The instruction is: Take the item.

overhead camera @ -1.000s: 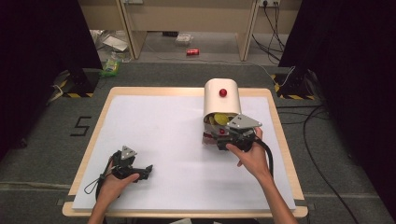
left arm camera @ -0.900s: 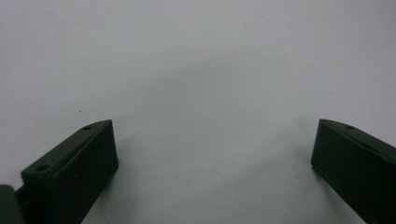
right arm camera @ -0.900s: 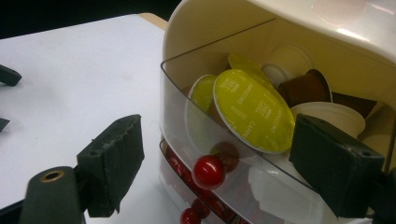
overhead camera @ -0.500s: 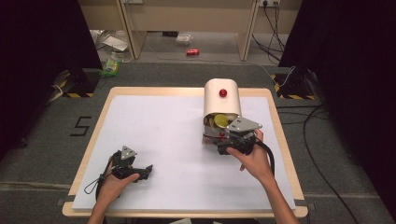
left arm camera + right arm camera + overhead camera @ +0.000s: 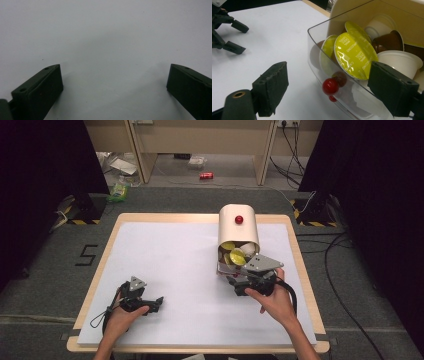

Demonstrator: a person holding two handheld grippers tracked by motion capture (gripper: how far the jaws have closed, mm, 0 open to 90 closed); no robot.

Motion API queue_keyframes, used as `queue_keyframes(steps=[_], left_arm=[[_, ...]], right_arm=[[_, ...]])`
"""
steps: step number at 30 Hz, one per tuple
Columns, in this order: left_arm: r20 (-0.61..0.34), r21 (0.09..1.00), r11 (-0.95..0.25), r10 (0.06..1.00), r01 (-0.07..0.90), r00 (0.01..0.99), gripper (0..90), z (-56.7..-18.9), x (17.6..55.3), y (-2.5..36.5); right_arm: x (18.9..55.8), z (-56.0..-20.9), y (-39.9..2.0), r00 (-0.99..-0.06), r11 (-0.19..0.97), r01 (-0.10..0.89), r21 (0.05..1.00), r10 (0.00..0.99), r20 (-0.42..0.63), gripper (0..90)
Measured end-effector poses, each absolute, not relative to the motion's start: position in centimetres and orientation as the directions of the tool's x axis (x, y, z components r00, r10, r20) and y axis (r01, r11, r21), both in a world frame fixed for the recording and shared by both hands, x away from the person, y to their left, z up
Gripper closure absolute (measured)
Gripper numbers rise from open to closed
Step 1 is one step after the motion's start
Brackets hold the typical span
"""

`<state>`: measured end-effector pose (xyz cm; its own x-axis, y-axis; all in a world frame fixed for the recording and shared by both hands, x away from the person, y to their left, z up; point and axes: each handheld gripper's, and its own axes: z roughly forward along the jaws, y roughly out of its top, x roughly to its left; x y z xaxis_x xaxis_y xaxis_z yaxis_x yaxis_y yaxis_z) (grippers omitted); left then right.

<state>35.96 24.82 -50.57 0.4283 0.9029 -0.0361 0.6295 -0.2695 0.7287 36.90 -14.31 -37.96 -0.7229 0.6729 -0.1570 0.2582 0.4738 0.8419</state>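
A grey carpeted floor [image 5: 165, 200] runs round the desk [image 5: 200, 218], with dark curtains at both sides, a red can [image 5: 206, 175] lying beyond, and litter further left. A white sheet [image 5: 175, 270] covers most of the desk.

Toward the right side of the sheet stands a cream dispenser [image 5: 238, 226] with a red knob [image 5: 239, 219] on top. Its clear drawer [image 5: 332, 75] is pulled out toward the person and is full of capsules [image 5: 355, 56], some with yellow-green foil lids, others white or brown. A small red knob [image 5: 330, 86] sits on the drawer front.

The right gripper [image 5: 328, 92] is at that drawer front, its fingers [image 5: 272, 85] spread wide to either side of the knob, not pressing on it; one finger is out over the sheet, the other by the drawer's wall. A second ago the drawer sat closer under the dispenser; now it is drawn further out, and the right hand [image 5: 274, 302] has come a little nearer the desk's near edge with it.

The left gripper [image 5: 137, 297] lies on the sheet at the near left, well apart from the dispenser, in the same place as before. Its fingers [image 5: 42, 87] stand wide with only white sheet between them.
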Motion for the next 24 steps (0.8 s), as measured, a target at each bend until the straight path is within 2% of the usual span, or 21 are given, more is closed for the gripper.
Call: queue_keyframes(steps=[9, 24], left_arm=[[-0.034, 0.728, -0.271, 0.903, 0.63, 0.429, 0.0, -50.6, 36.0, 24.8], [-0.034, 0.728, -0.271, 0.903, 0.629, 0.429, 0.0, -50.6, 36.0, 24.8]], right_arm=[[35.3, -38.1, -14.8, -0.741, 0.475, 0.26, 0.841, 0.656, -0.142, 20.3], [34.6, -38.2, -14.7, -0.742, 0.484, 0.265, 0.834, 0.655, -0.145, 20.6]])
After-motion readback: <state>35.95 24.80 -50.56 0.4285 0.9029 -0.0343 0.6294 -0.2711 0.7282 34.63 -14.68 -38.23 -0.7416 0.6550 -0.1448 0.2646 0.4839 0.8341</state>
